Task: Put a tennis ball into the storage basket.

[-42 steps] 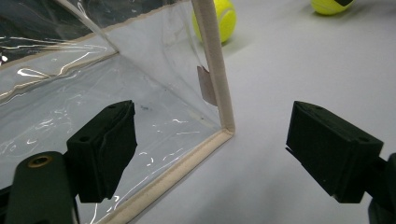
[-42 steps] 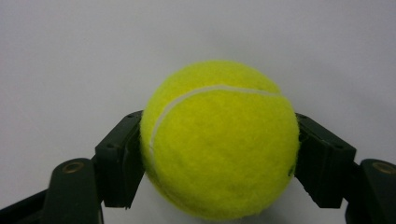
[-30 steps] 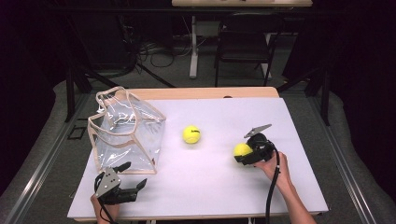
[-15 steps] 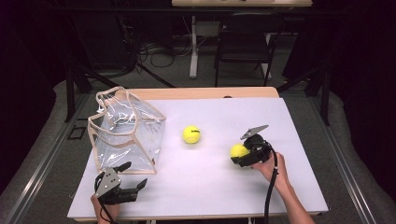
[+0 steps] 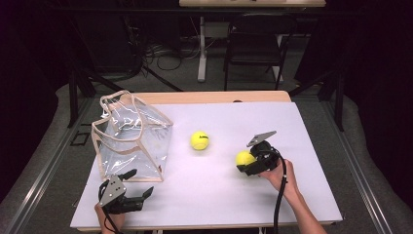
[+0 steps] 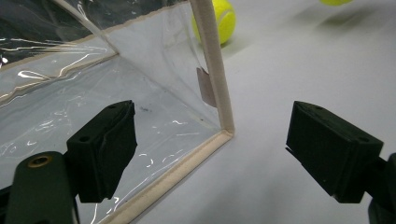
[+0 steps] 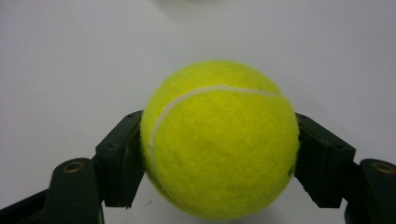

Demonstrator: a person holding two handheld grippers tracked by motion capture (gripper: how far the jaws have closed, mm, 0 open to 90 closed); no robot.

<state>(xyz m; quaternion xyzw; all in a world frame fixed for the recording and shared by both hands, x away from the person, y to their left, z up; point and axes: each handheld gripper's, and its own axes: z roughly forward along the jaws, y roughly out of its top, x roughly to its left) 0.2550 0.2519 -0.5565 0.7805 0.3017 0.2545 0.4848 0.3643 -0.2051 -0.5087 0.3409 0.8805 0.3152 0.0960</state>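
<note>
Right gripper [image 5: 247,163]: closed on a tennis ball [image 5: 244,158], seen over the right half of the desk [image 5: 311,146], toward the near edge; in the right gripper view the tennis ball [image 7: 219,140] is pinched at its widest part between the two black pads.

Left gripper [image 5: 132,187]: held at the near left corner of the desk, jaws spread wide and empty, aimed at the near corner of the bag.

Clear bag [image 5: 131,139]: stood upright along the left edge, mouth facing up, cream-trimmed rim [image 5: 117,124] sagging unevenly; its near bottom corner [image 6: 226,133] is framed between the open jaws in the left gripper view.

Second ball [image 5: 199,140]: left loose near the middle of the desk, just beside the bag and well apart from the held one.

Work in hand: judged to be the loading of the balls into the bag.

Risk: the soft, unheld rim could be struck by the carried ball, and the bag folded or tipped over.

Risk: the felt ball could be squeezed out of the flat pads if the grip is shifted off its middle, and rolled off the desk.

Risk: the loose ball could be nudged away by a low pass.
</note>
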